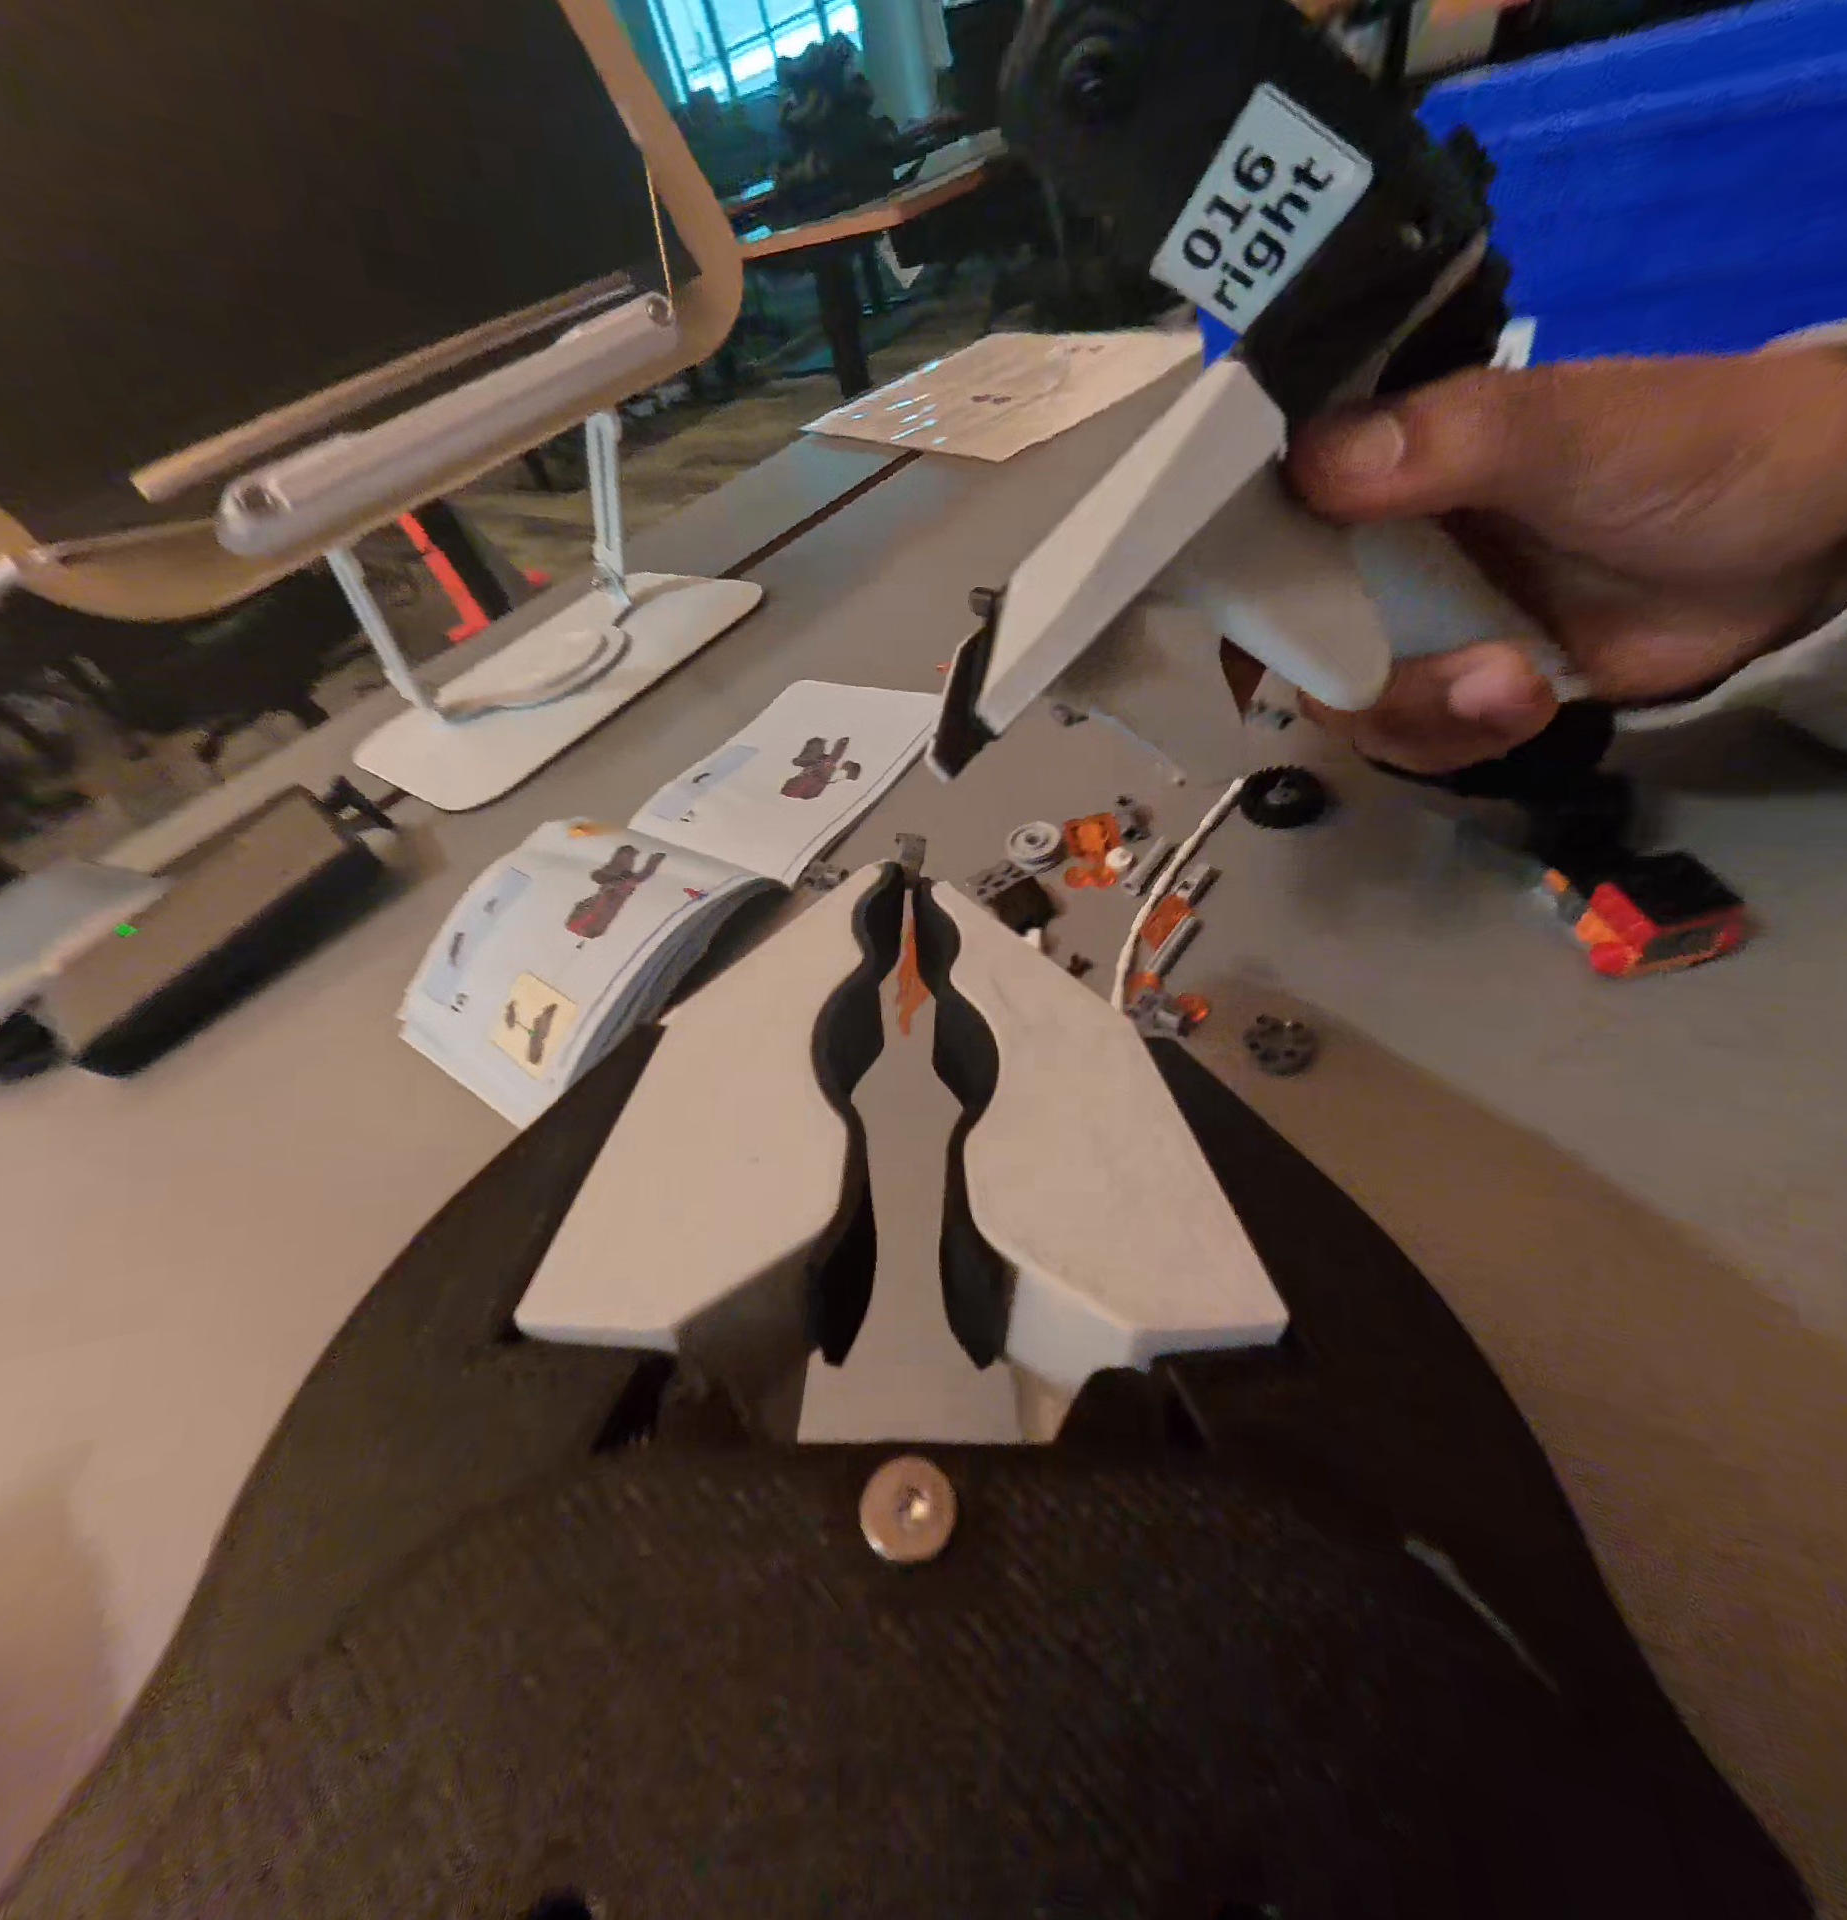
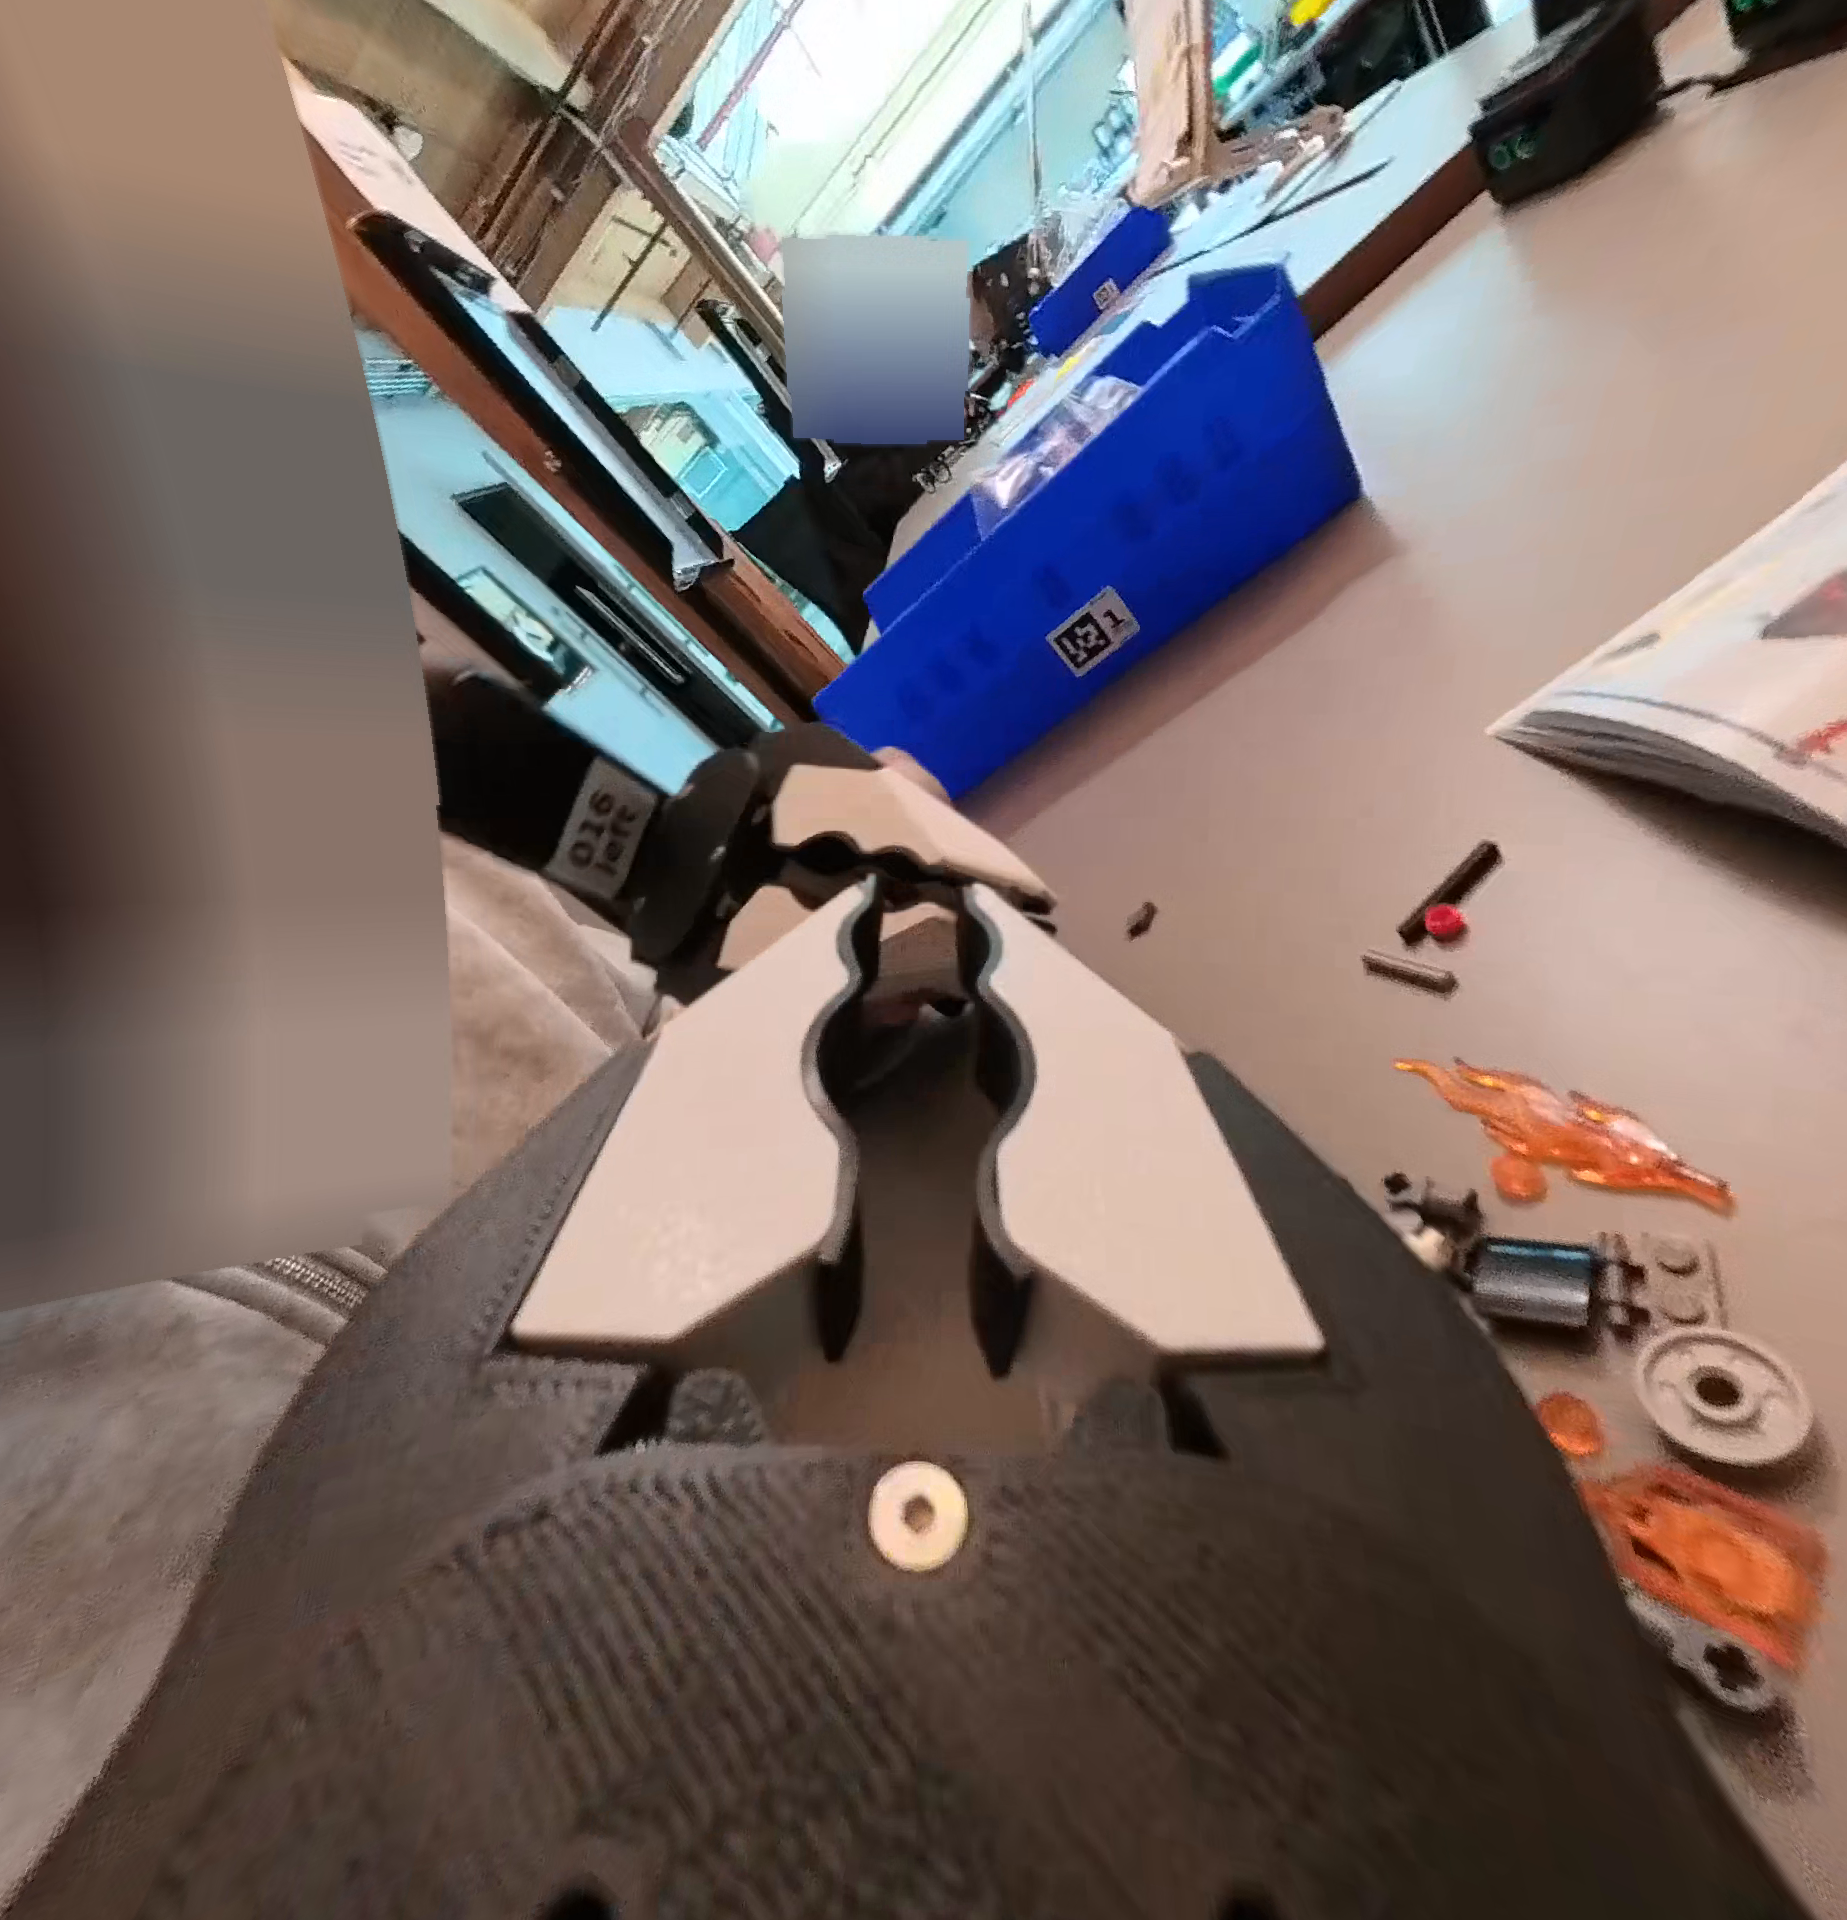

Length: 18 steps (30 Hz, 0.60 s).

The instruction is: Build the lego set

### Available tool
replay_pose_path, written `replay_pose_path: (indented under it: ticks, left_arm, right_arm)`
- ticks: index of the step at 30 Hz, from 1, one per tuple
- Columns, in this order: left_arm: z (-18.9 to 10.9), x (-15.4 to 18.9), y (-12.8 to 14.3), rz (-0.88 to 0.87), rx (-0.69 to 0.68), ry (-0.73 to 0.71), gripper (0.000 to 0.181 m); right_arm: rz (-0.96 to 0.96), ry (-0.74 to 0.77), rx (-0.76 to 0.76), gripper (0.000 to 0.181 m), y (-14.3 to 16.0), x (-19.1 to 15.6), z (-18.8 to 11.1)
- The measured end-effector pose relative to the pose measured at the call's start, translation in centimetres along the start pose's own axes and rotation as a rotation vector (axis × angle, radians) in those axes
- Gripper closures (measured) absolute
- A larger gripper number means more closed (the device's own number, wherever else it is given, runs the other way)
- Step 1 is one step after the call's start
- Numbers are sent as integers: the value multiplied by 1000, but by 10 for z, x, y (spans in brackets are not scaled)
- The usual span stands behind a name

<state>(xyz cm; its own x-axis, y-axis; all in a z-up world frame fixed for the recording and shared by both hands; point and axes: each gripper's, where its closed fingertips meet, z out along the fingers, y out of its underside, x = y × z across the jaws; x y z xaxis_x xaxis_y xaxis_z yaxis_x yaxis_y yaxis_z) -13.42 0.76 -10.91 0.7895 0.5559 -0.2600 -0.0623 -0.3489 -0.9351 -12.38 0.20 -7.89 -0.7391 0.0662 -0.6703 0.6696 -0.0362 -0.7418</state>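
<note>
My left gripper (image 1: 903, 883) is shut on a transparent orange flame piece (image 1: 906, 977) with a small dark grey part (image 1: 908, 847) at its tip, held above the table. My right gripper (image 2: 921, 904) is slightly open and empty. In the left wrist view it (image 1: 960, 707) hangs tilted down over the loose pieces, held by a hand (image 1: 1625, 540). The left gripper (image 2: 1023, 899) shows just beyond the right one's tips. A part-built red and black model (image 1: 1657, 914) sits on the table at the right. Loose grey and orange pieces (image 1: 1095, 852) lie between them.
An open instruction booklet (image 1: 638, 914) lies left of the pieces. A tablet on a white stand (image 1: 545, 665) and a black box (image 1: 212, 925) stand further left. A blue bin (image 2: 1106, 551) stands at the back. Another orange flame (image 2: 1563, 1132) and a grey dish (image 2: 1724, 1392) lie nearby. Both grippers' tips are close together, under 4 cm apart. Both grippers' tips are roughly 12 cm from the grey dish (image 2: 1724, 1392). It turns up in the left wrist view (image 1: 1025, 842) as well.
</note>
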Motion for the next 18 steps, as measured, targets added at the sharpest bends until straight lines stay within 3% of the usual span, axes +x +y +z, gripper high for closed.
replay_pose_path:
  ticks: [10,13,18]
  left_arm:
    - [0,0,-7,693,-29,-419,181]
    - [1,2,-5,738,-46,-440,181]
    - [2,2,-2,661,-43,-406,177]
  right_arm:
    - [83,22,-43,171,12,9,3]
    - [88,31,-43,173,12,11,2]
    - [103,6,-30,179,10,9,0]
